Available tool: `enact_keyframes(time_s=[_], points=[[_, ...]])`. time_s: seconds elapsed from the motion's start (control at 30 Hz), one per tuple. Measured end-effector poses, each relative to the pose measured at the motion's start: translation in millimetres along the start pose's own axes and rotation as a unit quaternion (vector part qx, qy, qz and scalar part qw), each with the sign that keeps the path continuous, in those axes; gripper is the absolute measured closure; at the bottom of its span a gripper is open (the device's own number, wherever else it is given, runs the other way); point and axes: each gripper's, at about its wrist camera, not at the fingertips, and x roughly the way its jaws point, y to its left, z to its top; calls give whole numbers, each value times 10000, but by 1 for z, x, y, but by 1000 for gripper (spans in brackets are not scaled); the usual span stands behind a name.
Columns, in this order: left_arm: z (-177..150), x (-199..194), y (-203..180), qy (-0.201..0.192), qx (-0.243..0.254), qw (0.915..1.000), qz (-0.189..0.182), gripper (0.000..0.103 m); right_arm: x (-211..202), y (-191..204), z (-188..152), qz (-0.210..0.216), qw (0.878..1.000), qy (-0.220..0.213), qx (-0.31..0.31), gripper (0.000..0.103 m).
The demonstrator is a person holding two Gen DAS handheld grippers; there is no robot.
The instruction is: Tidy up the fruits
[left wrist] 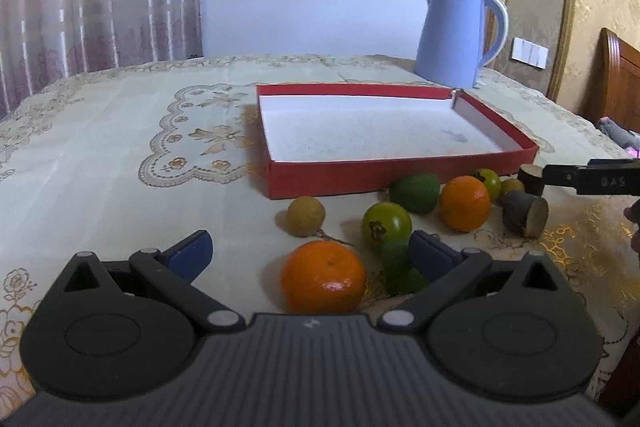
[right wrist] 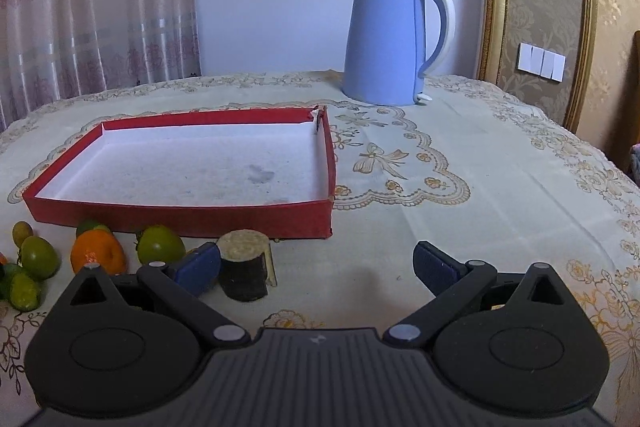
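Left wrist: left tongs (left wrist: 310, 253) wide open, empty, straddling near orange (left wrist: 323, 277); right tongs (right wrist: 318, 265) likewise | risk: orange rolls off bench (left wrist: 100, 155) if nudged, missing red tray (left wrist: 276, 173)

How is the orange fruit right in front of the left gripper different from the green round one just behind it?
The nearest orange is bright orange; the green fruit is yellowish green. The orange looks larger, though it is nearer the camera. The orange shows a small dimple on top; the green fruit shows a dark dried calyx facing the camera. Both are round, whole and rest on the tablecloth, outside the red box.
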Motion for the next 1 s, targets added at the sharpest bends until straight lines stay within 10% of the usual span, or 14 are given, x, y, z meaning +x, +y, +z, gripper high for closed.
enact_keyframes(time_s=[0.87, 1.0], points=[[-4, 3, 3, 189, 105, 9992, 342, 1, -2, 7, 1, 148, 9999, -14, 70, 0], [-8, 4, -1, 259, 119, 9985, 468, 14, -5, 7, 2, 117, 9999, -79, 70, 0]])
